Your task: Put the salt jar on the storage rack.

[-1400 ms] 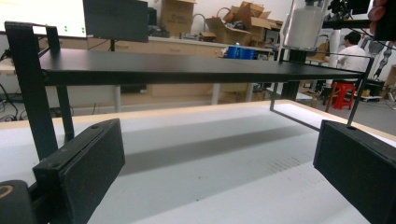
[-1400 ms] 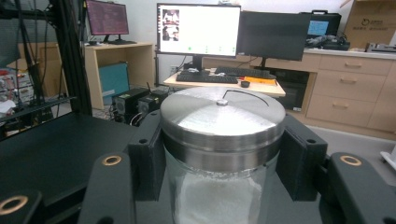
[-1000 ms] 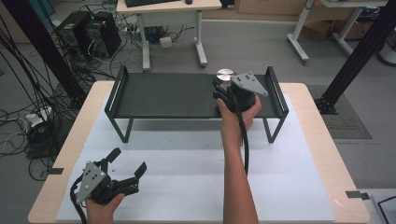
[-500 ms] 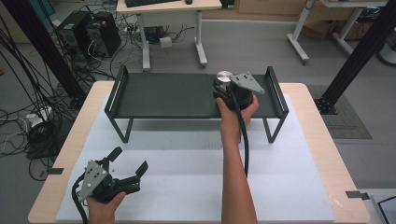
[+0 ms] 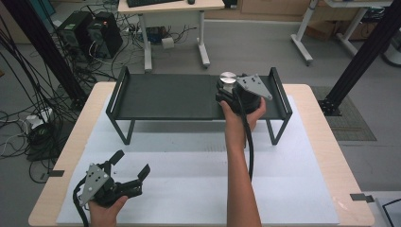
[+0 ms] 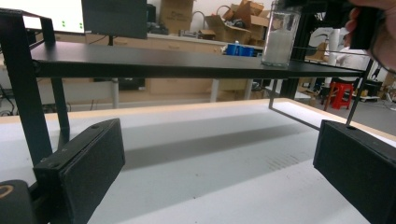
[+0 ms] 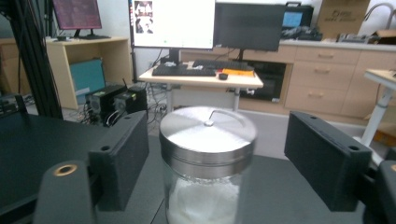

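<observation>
A glass jar [image 7: 208,135] with a steel lid and white powder inside stands upright on the right part of a black metal rack [image 5: 165,97]. In the high view, the jar's lid [image 5: 228,78] shows just beyond my right gripper [image 5: 226,90]. My right gripper [image 7: 224,158] is open; its jaws have just been opening and flank the jar with a gap on each side. My left gripper [image 5: 130,163] rests low at the table's near left, open with nothing between its jaws. From the left gripper [image 6: 219,177], the jar [image 6: 279,35] is seen far off on the rack [image 6: 140,60].
The rack stands on legs over a white mat [image 5: 189,184] on the wooden table [image 5: 326,142]; its raised end rails [image 5: 279,92] bound each side. Beyond the table are desks, computers and cables on the floor.
In the high view the right hand stays at the jar on the rack with hardly any shift. The left gripper has not moved.
</observation>
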The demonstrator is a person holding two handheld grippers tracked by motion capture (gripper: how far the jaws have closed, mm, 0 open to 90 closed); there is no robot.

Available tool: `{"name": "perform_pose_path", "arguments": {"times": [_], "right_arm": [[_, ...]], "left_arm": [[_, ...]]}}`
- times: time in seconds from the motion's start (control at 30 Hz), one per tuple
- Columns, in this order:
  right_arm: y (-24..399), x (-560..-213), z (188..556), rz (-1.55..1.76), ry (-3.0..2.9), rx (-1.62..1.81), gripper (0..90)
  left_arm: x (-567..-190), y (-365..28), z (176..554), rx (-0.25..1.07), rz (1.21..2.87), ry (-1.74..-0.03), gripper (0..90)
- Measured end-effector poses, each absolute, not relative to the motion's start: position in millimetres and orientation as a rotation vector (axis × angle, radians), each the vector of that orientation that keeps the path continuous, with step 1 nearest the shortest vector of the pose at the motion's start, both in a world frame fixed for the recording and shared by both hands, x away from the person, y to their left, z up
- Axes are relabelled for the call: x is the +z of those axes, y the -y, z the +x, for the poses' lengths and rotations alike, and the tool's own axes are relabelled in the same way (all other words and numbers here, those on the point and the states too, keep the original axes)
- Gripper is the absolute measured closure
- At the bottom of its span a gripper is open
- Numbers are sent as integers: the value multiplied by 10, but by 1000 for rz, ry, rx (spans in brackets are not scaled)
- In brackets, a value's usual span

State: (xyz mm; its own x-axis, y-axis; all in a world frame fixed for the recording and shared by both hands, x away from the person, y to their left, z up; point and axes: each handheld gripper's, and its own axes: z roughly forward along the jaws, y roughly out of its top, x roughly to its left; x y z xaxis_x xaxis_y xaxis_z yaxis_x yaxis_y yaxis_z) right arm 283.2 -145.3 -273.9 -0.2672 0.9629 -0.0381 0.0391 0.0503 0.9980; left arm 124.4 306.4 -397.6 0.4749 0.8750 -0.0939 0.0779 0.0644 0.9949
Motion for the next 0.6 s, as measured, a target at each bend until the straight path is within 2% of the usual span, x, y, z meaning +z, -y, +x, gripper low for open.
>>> {"name": "perform_pose_path", "arguments": {"times": [0.37, 0.6], "right_arm": [[1595, -2761, 2267, 992, -1393, 1365, 175], [1610, -2789, 2101, 990, -1400, 1367, 158]], "left_arm": [[-3971, -3064, 1207, 753, 1366, -914, 24], [-3976, -3054, 1180, 754, 1361, -919, 23]]}}
